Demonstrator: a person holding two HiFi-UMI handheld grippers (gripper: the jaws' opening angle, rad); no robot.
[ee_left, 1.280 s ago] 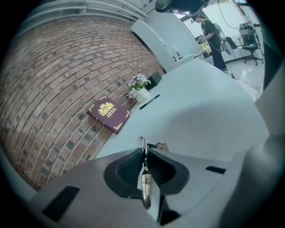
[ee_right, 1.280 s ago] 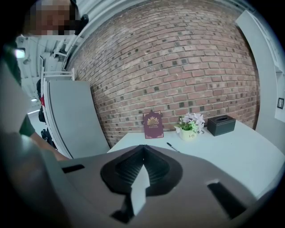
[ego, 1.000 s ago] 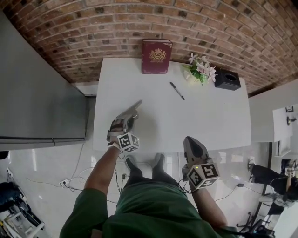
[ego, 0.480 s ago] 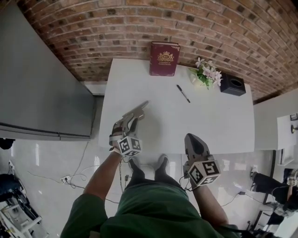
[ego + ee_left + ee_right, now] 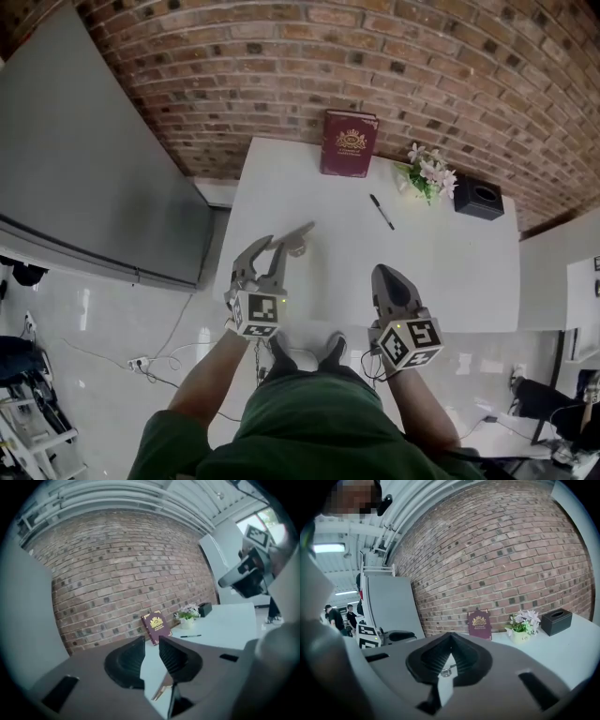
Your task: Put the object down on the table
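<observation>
- Flat grey object (image 5: pixel 300 234): thin, tapered strip, dull finish, looks stiff. It is low over or on the white table (image 5: pixel 450 262), near its front-left corner; I can't tell if it's fully resting.
- Left gripper (image 5: pixel 270 246) sits just behind the object's near end, on the person's side. Jaws are spread wide and nothing is pinched. In the left gripper view (image 5: pixel 151 653) the ribbed black pads stand apart with bare tabletop showing in the gap.
- Key relation: the object's long axis runs diagonally from the left gripper's tips towards the far right. Its near end is at or against that gripper's right jaw; contact is unclear.
- My read: the put-down is about done, and a straight pull-back along the jaws should avoid dragging the strip.
- Beyond the object, at the brick wall: maroon hardback book (image 5: pixel 349 143) with a gold crest, stood upright.
- Right of the object: black pen (image 5: pixel 382 212) lying flat, then a small pot of pink-white flowers (image 5: pixel 429 173) and a black tissue box (image 5: pixel 479 199) at the far-right corner.
- Right gripper (image 5: pixel 386 272) is well to the object's right, at the table's near edge. It is clamped closed on nothing; the right gripper view (image 5: pixel 449 656) shows the pads meeting. It is the farther one and looks idle.
</observation>
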